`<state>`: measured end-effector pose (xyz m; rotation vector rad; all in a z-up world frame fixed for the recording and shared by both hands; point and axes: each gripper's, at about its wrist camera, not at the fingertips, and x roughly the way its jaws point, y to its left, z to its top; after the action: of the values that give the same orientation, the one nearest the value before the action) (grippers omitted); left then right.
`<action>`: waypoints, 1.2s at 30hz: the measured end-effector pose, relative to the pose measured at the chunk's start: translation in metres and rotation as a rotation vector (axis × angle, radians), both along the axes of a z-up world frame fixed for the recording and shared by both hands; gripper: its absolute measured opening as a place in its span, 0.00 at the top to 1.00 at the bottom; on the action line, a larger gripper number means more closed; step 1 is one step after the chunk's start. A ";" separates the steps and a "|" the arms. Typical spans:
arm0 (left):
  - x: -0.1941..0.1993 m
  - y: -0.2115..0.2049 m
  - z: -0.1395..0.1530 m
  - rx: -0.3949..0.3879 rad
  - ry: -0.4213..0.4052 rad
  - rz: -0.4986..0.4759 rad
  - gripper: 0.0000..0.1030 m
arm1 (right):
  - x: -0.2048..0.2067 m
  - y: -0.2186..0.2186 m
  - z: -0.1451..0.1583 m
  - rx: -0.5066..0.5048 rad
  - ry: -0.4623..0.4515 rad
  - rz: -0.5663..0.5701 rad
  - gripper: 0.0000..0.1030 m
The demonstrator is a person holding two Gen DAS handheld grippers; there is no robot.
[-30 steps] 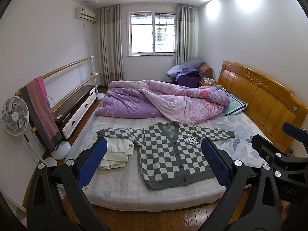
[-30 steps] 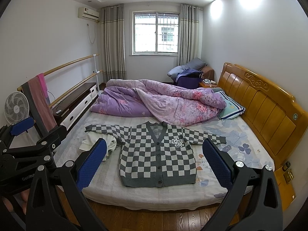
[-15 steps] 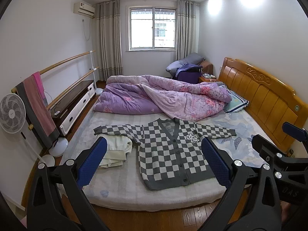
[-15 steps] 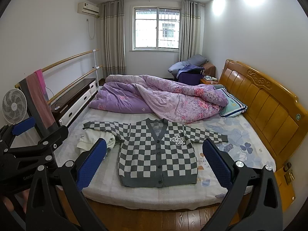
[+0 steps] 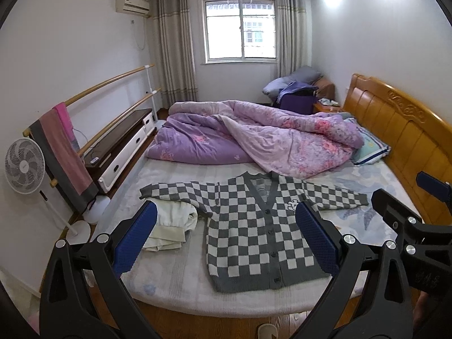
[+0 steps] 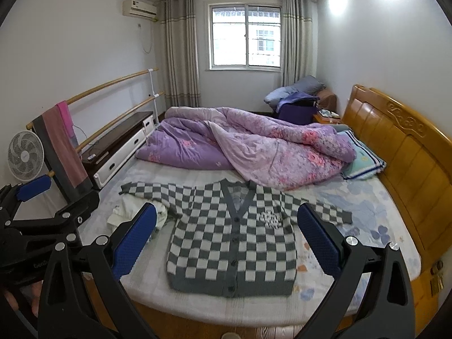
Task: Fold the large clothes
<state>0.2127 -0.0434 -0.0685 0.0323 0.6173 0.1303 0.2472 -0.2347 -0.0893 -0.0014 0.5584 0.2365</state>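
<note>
Both cameras have tipped a little since a second ago, so more wall and window fill the top of each view and the bed (image 5: pixel 175 285) sits lower; the clothes themselves have not shifted. I see the checked cardigan (image 5: pixel 254 231) lying flat and buttoned on the mattress, sleeves spread to both sides, its hem near the bed's front edge. It lies ahead of and below both tools, well apart from them. Its left sleeve drapes over a pile of cream clothing (image 5: pixel 172 226) just beside the body of the cardigan. Behind it, a purple quilt (image 5: pixel 254 144) is bunched across the bed, with a pillow (image 5: pixel 370 147) against the wooden headboard (image 5: pixel 395 124).

My left gripper (image 5: pixel 226 237) stands wide, blue pads far apart, nothing between them and nothing touched. My right gripper (image 6: pixel 226 237) is equally wide and empty, framing the cardigan (image 6: pixel 231 243) in its view. From the right camera the left tool shows at the lower left edge, above the floor beside the bed. A fan (image 5: pixel 25 166) and a rail with a hanging towel (image 5: pixel 62 152) stand along the left wall.
</note>
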 end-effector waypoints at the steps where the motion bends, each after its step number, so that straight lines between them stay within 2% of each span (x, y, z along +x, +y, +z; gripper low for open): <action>1: 0.009 -0.004 -0.001 0.003 0.007 0.007 0.04 | 0.008 -0.004 -0.002 0.004 0.003 0.009 0.07; 10: 0.092 -0.028 -0.021 0.016 0.081 0.014 0.05 | 0.084 -0.030 -0.019 0.085 0.060 0.063 0.07; 15: 0.128 -0.008 -0.044 0.000 0.142 0.037 0.05 | 0.118 -0.010 -0.035 0.085 0.081 0.099 0.07; 18: 0.148 0.012 -0.063 -0.042 0.190 0.021 0.05 | 0.136 0.011 -0.041 0.057 0.072 0.100 0.07; 22: 0.179 0.049 -0.091 -0.107 0.219 0.003 0.05 | 0.168 0.041 -0.058 0.018 0.064 0.081 0.07; 27: 0.232 0.119 -0.132 -0.267 0.281 -0.036 0.05 | 0.202 0.096 -0.086 -0.023 0.068 0.043 0.07; 31: 0.271 0.174 -0.169 -0.365 0.332 -0.049 0.05 | 0.235 0.134 -0.114 -0.023 0.118 0.025 0.07; 34: 0.301 0.224 -0.204 -0.433 0.384 -0.008 0.05 | 0.262 0.160 -0.137 -0.022 0.163 -0.001 0.07; 36: 0.319 0.264 -0.228 -0.474 0.391 0.058 0.05 | 0.277 0.175 -0.153 -0.037 0.181 -0.016 0.07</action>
<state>0.5312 0.2201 -0.2962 -0.4276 1.0269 0.0298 0.5244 -0.0601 -0.2423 -0.0113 0.7431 0.2118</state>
